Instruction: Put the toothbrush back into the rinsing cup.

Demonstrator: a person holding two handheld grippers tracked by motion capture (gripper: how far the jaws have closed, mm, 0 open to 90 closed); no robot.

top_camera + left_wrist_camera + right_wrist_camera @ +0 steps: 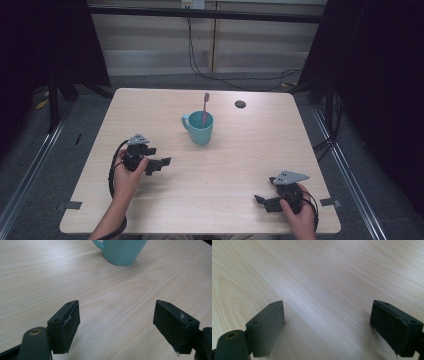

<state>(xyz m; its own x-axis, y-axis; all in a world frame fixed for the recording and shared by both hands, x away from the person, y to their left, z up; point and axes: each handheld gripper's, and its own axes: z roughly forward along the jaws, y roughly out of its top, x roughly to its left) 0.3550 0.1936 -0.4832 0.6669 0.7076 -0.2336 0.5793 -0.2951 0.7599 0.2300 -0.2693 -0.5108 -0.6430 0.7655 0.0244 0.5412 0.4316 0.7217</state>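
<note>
Plainly unmarked — teal mug (200,128) holds pink toothbrush (205,108), no lettering readable.

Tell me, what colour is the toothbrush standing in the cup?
Pink; the toothbrush stands in a teal cup, seen best in the high view.

A teal mug (199,128) stands on the pale wooden table (240,165).

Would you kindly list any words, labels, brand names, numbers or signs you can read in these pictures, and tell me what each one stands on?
There is no readable text.
Teal ceramic mug: plain, no print or logo.
Pink toothbrush standing in the mug: any marking is too small to tell.
Pale wooden table: wood grain, no label.
Small white fitting on the far wall: too small and blurred to read.
</note>
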